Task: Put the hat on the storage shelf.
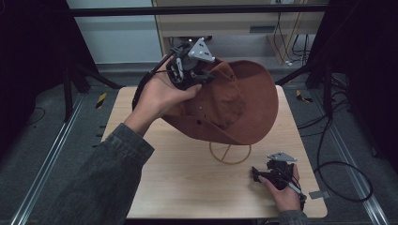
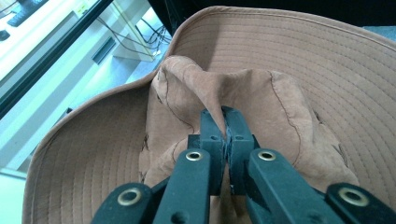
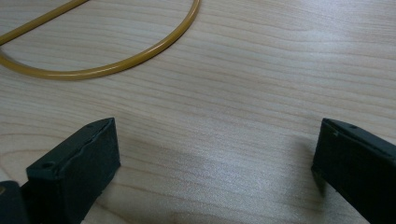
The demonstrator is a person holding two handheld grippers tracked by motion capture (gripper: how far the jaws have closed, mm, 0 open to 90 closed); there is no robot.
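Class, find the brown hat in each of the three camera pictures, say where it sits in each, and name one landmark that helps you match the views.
High view: the brown hat hangs at upper centre, above the table, pinched by the left gripper.
Left gripper view: the hat spans most of the picture, its crown fabric clamped between the jaws.
Right gripper view: not in it.
Shared landmark: the yellow wire ring on the table, also at upper left of the right gripper view.

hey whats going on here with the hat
A person is handling a brown wide-brimmed fabric hat with two hand-held tools. The left claw is shut on a pinched fold of the hat's crown and holds the hat tilted in the air above a yellow wire ring stand on the light wooden table. The right claw rests low over the table near the stand, jaws wide open and holding nothing. The hat looks about to go onto the stand, or to have just come off it.
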